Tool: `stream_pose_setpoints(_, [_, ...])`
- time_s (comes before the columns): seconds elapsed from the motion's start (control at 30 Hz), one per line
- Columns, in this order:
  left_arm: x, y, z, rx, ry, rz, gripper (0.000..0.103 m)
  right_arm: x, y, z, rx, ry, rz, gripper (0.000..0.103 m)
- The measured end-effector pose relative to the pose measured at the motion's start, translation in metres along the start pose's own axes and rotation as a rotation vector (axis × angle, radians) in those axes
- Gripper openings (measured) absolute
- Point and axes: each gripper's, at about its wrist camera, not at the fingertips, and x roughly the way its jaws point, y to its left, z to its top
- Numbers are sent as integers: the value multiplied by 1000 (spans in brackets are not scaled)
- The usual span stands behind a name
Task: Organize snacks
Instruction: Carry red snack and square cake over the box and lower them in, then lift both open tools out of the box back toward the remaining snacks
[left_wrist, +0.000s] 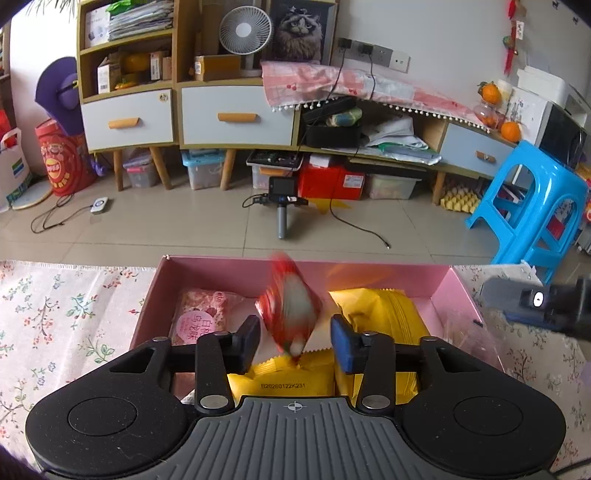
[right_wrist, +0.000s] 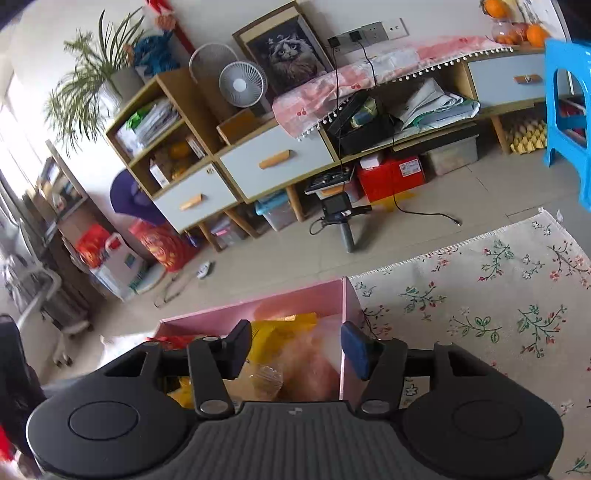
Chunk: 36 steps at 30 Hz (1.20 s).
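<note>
A pink box (left_wrist: 229, 271) sits on a floral cloth. In it lie a pink snack packet (left_wrist: 201, 317) at left and yellow snack bags (left_wrist: 384, 317) at right. My left gripper (left_wrist: 294, 341) is open above the box. A blurred red snack packet (left_wrist: 290, 306) is between its fingers, touching neither pad, its lower tip over a yellow bag. My right gripper (right_wrist: 295, 347) is open over the box's right end (right_wrist: 345, 306), above yellow bags (right_wrist: 280, 332) and a blurred clear packet (right_wrist: 314, 363). The right gripper body shows at the right edge of the left wrist view (left_wrist: 546, 302).
The floral cloth (left_wrist: 74, 325) spreads on both sides of the box and in the right wrist view (right_wrist: 498, 314). Beyond are a tiled floor, a small camera on a handle (left_wrist: 282, 206), cables, a blue plastic stool (left_wrist: 532, 206) and wooden cabinets (left_wrist: 236, 114).
</note>
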Motion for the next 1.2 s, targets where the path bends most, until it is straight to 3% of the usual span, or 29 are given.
stream_pose_setpoints(0.2, [-17,0,-4,35,-17,9,61,-9,2,0,-13,-19,-39,60])
stream_pose_setpoints(0.5, [-48,15,-16,36,-5,0,74,-22,18,1,-54,-40,-80,81])
stream_pose_setpoints(0.73, [-74,33,-36,51,-4,-8,80,-37,50,-8,-149,-35,-124,89])
stream_pose_setpoints(1.2, [-125,66,-86,85,-3,-20,89,-69,103,-57,-295,-12,-196,94])
